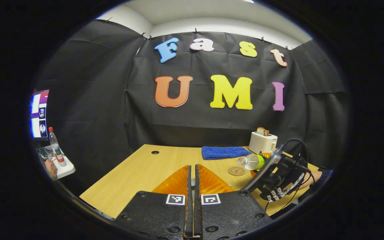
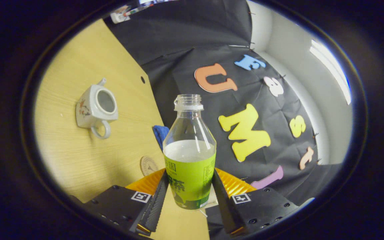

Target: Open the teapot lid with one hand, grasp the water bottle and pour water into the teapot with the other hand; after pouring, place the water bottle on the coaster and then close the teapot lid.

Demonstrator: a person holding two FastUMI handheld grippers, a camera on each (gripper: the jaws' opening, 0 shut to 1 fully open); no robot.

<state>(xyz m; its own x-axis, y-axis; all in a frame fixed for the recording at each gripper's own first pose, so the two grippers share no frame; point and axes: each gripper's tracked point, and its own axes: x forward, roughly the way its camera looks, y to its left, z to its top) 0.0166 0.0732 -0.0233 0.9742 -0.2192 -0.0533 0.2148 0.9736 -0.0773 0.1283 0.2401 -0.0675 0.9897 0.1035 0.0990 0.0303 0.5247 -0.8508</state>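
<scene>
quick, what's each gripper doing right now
Left gripper: closed; whether it holds the lid cannot be told.
Right gripper: closed on the water bottle, uncapped, tilted in the air.

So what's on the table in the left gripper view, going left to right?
Blue towel → coaster → bottle → toaster.

A recording booth: black cloth wall [image 1: 112, 110], wooden table [image 1: 138, 173], monitor [image 1: 39, 113].
</scene>
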